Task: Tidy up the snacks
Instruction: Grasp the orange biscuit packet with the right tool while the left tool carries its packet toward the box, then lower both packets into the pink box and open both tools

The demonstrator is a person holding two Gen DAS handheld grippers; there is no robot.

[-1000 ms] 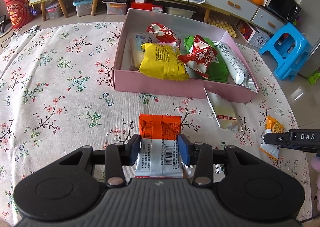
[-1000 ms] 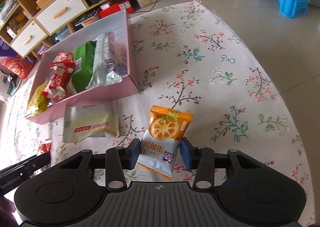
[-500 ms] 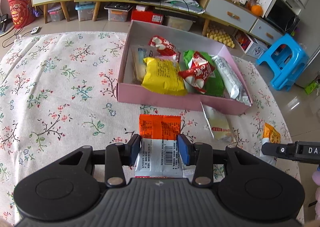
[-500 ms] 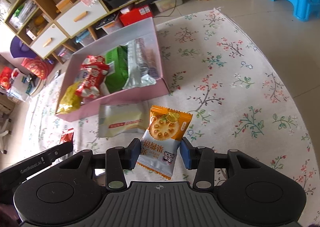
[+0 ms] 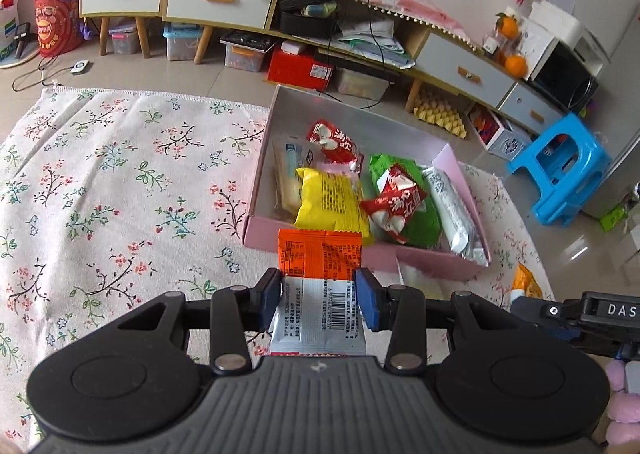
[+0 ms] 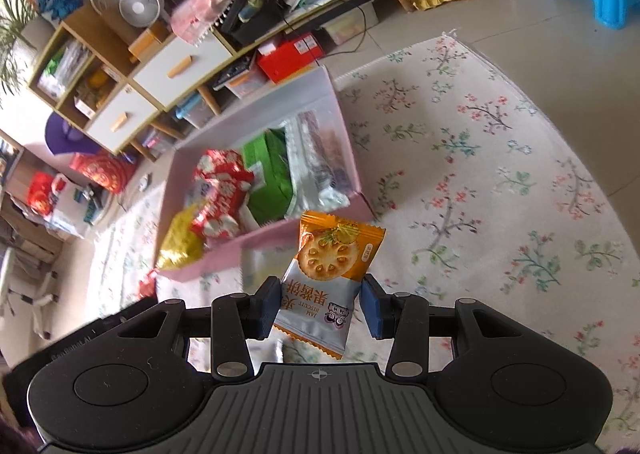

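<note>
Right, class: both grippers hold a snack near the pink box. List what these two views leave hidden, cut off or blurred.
- Left wrist view: the pale white packet on the floral cloth is mostly hidden behind the left gripper and its orange-and-silver packet.
- Right wrist view: contents of the pink cardboard box are motion-blurred; labels unreadable.
- Right wrist view: the right gripper covers the lower corner of the orange jam biscuit packet.

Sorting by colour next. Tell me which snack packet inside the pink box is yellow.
The yellow packet lies against the pink box's near wall, left of the red one on the green packet. It is the only yellow one there.
</note>
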